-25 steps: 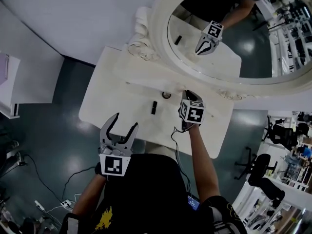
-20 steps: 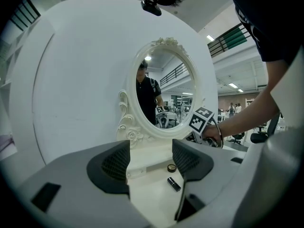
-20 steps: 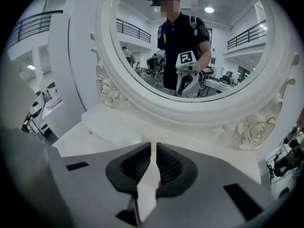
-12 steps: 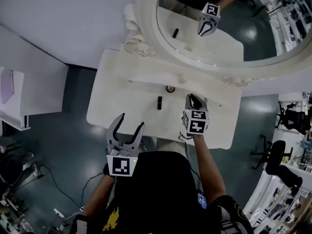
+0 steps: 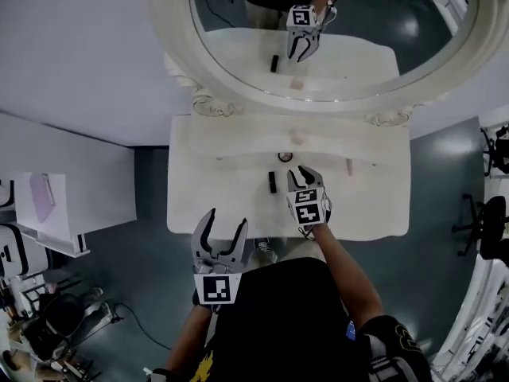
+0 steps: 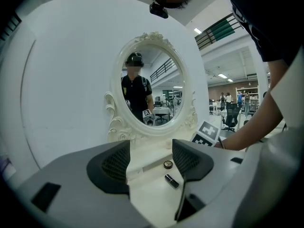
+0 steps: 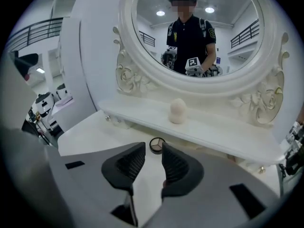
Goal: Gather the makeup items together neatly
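On the white vanity table (image 5: 199,197) lie a round compact (image 5: 285,157) (image 7: 156,145) (image 6: 168,164), a black lipstick (image 5: 272,182) (image 6: 171,180) and a small pink item (image 5: 348,166). A beige sponge egg (image 5: 297,138) (image 7: 177,111) stands on the raised shelf. My right gripper (image 5: 298,172) (image 7: 153,149) hangs just right of the lipstick, pointing down at the compact. Its jaws have just been opening and stand a little apart with nothing between them. My left gripper (image 5: 225,220) (image 6: 151,148) stays wide open and empty off the table's front edge.
An oval mirror (image 5: 334,38) in an ornate white frame rises behind the shelf and reflects the person and the grippers. A white cabinet (image 5: 71,205) stands left of the table. An office chair (image 5: 493,229) is at the far right on the dark floor.
My right gripper has come down toward the table, nearer the compact and lipstick, and its jaws have parted a little. My left gripper has drifted slightly and stays open.
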A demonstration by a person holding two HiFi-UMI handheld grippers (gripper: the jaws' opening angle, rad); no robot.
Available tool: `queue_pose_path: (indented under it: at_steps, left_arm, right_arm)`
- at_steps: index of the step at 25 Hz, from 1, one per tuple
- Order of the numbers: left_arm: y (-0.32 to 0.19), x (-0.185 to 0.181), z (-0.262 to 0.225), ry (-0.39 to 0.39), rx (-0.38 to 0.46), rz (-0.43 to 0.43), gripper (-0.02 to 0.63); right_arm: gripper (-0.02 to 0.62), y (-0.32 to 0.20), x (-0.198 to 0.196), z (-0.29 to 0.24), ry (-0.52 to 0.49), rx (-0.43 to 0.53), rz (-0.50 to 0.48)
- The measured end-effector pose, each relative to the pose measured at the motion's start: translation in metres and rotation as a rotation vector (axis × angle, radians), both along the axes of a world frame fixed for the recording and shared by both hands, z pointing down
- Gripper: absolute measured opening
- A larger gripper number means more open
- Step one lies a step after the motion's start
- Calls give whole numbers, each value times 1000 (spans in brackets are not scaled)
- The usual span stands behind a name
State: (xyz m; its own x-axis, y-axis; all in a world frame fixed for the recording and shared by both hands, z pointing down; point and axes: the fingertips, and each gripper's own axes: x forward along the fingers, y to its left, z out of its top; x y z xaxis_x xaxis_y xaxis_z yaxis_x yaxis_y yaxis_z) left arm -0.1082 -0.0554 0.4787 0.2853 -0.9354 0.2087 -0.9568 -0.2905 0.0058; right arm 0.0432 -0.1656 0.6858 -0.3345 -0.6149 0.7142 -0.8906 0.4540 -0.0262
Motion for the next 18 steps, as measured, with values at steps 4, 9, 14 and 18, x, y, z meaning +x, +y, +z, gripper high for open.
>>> queue_pose_path:
  at_steps: [4,9,14,18]
  left_arm:
    - [-1,9,2,-331,-1,173,284]
    - [2,-1,12,-72,-102,-27,284]
    - [11,-5,25,-51,-146,-62,284]
    - [17,-12,29,-68,-168,-71,284]
  right_arm:
    - [149,-18,-6,29,11,-42,4]
    - [192,-41,-8,68,27,-106,28]
    - [247,-52,-15,92,41,-145,13]
    - [249,-61,-21,97,59,-134,12]
